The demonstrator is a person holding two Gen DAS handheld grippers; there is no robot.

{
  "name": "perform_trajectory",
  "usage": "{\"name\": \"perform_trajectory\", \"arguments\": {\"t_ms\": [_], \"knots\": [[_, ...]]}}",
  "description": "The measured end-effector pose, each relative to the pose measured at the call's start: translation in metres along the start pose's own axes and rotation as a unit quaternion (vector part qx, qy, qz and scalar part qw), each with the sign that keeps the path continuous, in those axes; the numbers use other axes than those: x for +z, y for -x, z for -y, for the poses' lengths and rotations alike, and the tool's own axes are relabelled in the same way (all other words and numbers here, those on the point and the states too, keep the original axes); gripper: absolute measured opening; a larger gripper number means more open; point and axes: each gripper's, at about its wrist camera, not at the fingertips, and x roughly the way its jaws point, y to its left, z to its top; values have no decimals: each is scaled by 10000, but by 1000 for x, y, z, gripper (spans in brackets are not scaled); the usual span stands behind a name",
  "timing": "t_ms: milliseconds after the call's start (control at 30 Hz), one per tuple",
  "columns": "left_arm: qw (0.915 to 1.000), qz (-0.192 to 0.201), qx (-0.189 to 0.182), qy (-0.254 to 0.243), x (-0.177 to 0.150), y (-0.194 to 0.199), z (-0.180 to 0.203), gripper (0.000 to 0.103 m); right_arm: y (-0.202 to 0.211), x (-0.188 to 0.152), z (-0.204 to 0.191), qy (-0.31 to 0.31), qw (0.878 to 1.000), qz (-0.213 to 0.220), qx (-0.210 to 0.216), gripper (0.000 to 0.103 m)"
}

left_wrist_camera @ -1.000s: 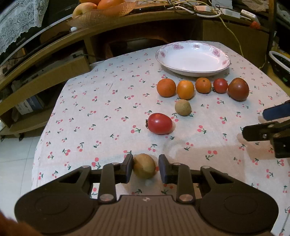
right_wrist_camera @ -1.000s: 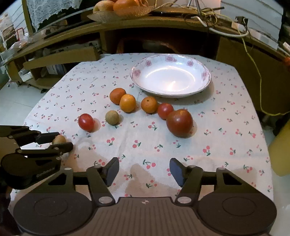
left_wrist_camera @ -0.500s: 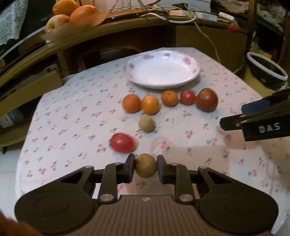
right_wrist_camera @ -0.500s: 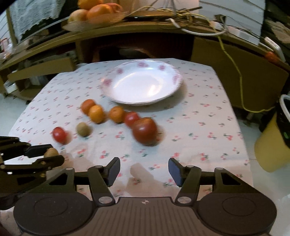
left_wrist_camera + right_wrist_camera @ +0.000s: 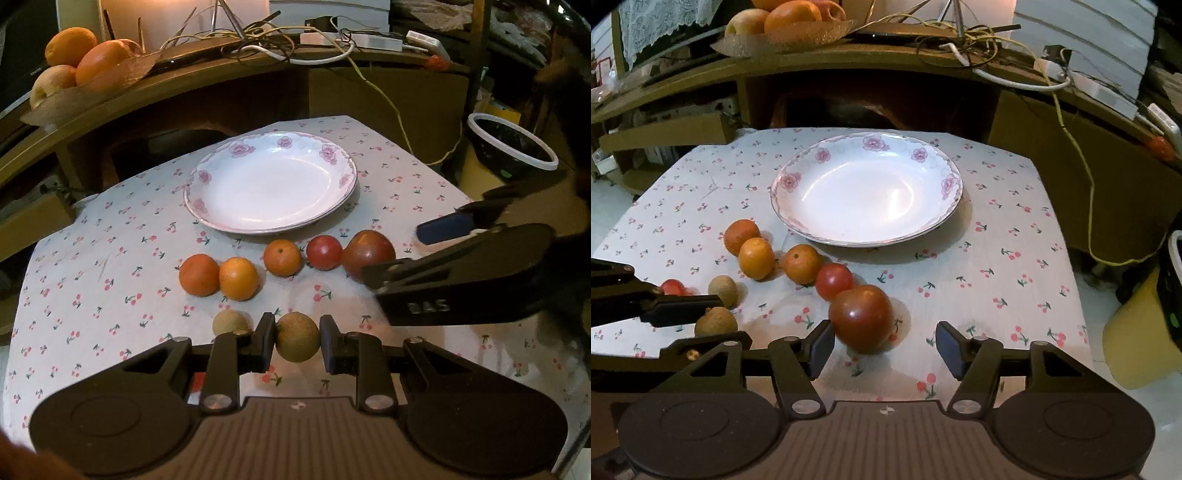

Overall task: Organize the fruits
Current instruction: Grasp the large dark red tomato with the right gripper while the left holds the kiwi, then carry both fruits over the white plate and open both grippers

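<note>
My left gripper (image 5: 297, 341) is shut on a round brown-green fruit (image 5: 297, 336), held just above the cherry-print cloth. A second brown fruit (image 5: 231, 322) lies to its left. Beyond them runs a row of three oranges (image 5: 238, 278), a red tomato (image 5: 324, 252) and a large dark tomato (image 5: 860, 317). My right gripper (image 5: 884, 345) is open, and the dark tomato sits just ahead of its left finger. A small red tomato (image 5: 674, 286) is partly hidden behind the left gripper. The white flowered plate (image 5: 812, 192) stands empty behind the row.
A wooden shelf (image 5: 849, 62) runs along the far side with a basket of fruit (image 5: 783, 22) and tangled cables. A yellow bin (image 5: 1137, 332) stands off the table's right edge. Bare cloth lies right of the plate.
My left gripper has lifted the brown fruit and carried it forward, past the small red tomato, toward the row. My right gripper has moved forward to the dark tomato, still open.
</note>
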Motion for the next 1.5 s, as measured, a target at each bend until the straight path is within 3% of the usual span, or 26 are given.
{"name": "perform_trajectory", "arguments": {"t_ms": [133, 233, 367, 733, 1500], "knots": [[9999, -96, 59, -29, -1, -7, 0, 31, -10, 5, 0, 54, 9999, -75, 139, 62], [9998, -136, 118, -38, 0, -11, -2, 31, -20, 6, -3, 90, 9992, -342, 182, 53], [9997, -180, 161, -55, 0, -13, -4, 31, -20, 6, -5, 164, 9991, -301, 241, 41], [9993, -168, 292, -132, 1, -14, -6, 31, -11, 3, -3, 128, 9990, -390, 187, 40], [9988, 45, 463, -130, 10, -11, -13, 31, 17, 7, -14, 280, 9984, -171, 449, 40]]}}
